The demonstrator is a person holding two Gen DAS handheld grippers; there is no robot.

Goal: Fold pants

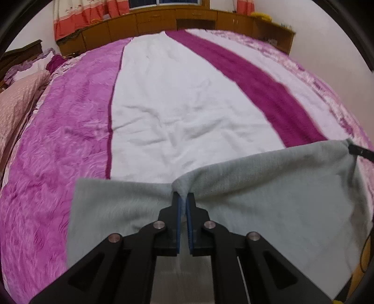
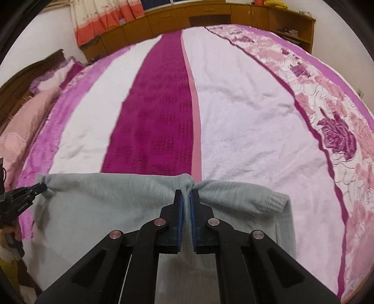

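Stretching between the two tools, the pale grey-green knit pants point(image 1: 257, 198) hang as a taut sheet over the near edge of the bed point(image 1: 70, 131). The left gripper point(image 1: 183, 195) has its blue-padded fingers point(image 1: 178, 210) pressed nearly together on a bunched fold at the top edge of the fabric, which puckers up just above the tips. The right gripper point(image 2: 186, 193) does the same further along that edge, its fingers point(image 2: 193, 208) pinching a small gathered ridge of the knit. In the left wrist view the right tool's black tip shows at the far right edge, clamped on the cloth's upper corner; in the right wrist view the left tool appears at the far left, gripping the opposite corner.

To the right of the right gripper a ribbed cuff or waistband point(image 2: 275, 202) droops over the edge and folds back on itself. The cloth below both tools falls out of sight.

The bed carries a plush blanket in lengthwise bands of white, deep magenta and lilac, with a rose-patterned border point(image 2: 336, 138) along one side. A pink pillow point(image 1: 16, 103) lies at the left. Beyond the bed runs a low wooden cabinet point(image 1: 163, 19), and a cream curtain with an orange band point(image 2: 105, 21) hangs above it.
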